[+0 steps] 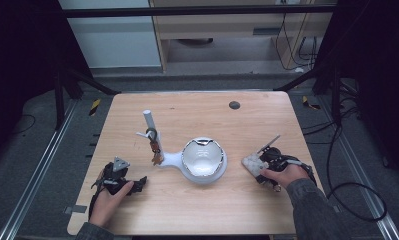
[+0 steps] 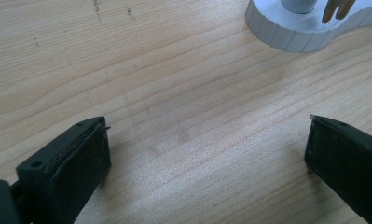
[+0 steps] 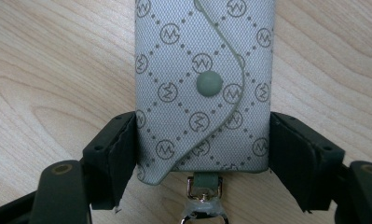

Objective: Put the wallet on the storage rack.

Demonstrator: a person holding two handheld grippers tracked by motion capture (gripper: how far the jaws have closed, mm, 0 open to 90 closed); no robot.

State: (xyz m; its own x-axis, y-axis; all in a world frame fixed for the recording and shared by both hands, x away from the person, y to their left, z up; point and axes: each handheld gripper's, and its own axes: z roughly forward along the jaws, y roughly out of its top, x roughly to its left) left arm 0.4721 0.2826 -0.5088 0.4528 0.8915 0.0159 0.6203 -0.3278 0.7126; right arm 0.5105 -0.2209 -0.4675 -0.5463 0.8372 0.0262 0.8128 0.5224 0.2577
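A grey monogram key pouch (image 3: 202, 60) with a snap button lies flat on the wooden table (image 1: 237, 200), with a metal clasp at its near end. My right gripper (image 3: 202, 121) is shut on it, a pad pressed against each long side. From above, the pouch (image 1: 251, 162) sits at the right, just past the right gripper (image 1: 258, 165). My left gripper (image 1: 138, 184) rests at the front left, open and holding nothing (image 2: 207, 126). A white stand (image 1: 172, 159) with a post (image 1: 149, 125) and a bowl (image 1: 203, 157) stands mid-table. Brown keys (image 1: 156, 152) hang from the post.
The stand's ribbed base (image 2: 286, 32) lies ahead and to the right of the left jaws. A dark round cap (image 1: 234, 105) sits in the tabletop at the back. Cables (image 1: 357, 200) trail on the floor at the right, and metal rails (image 1: 32, 185) run along the left.
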